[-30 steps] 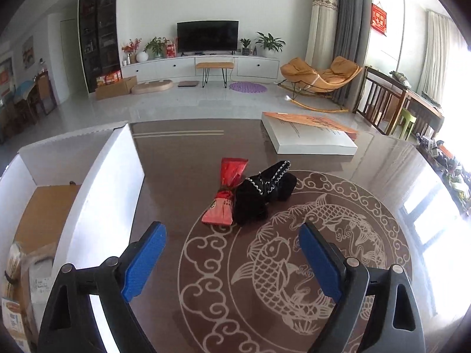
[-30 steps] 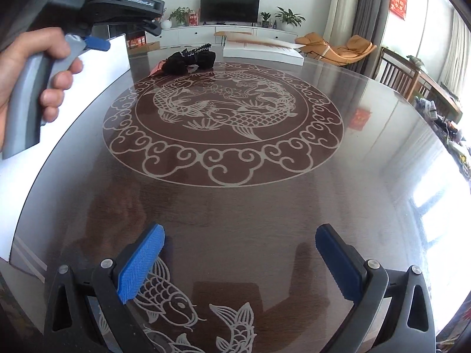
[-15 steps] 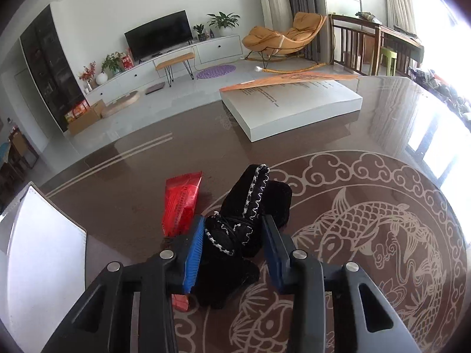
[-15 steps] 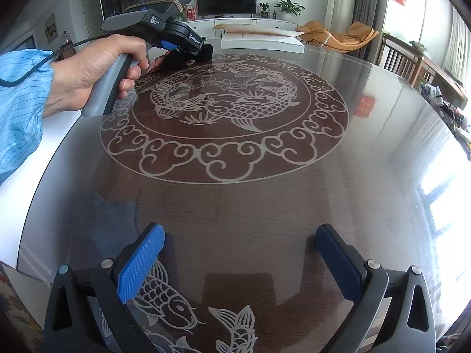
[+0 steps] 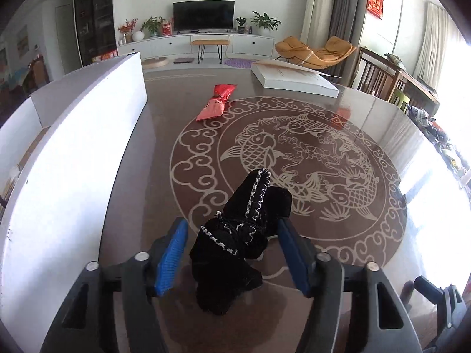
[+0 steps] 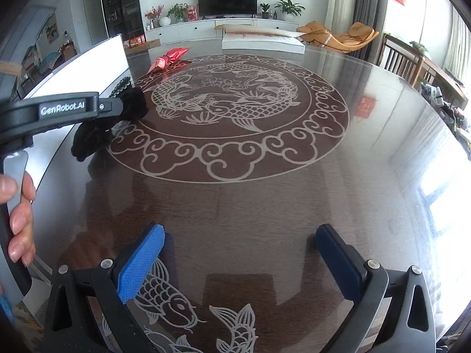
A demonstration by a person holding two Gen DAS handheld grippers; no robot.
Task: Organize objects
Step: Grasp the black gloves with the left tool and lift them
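Blue fingers (image 5: 172,257) of the left gripper (image 5: 232,257) are sitting half open around the black pouch (image 5: 244,229), not clearly squeezing it, while the right gripper (image 6: 240,264) is hanging wide open and empty over the table (image 6: 265,211), and the red packet (image 5: 217,103) is lying farther back.

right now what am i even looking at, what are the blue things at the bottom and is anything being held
No robot here: a person holds a claw in each hand, and a fisheye camera on each looks along its two blue-padded fingers. One picture is from the left claw, the other from the right claw, which also shows the left hand on its handle. The table carries a black pouch, a red packet, a flat white box and a tall white box. The pouch sits between the left claw's pads, with a gap showing, so not clamped. The right claw is open and empty.
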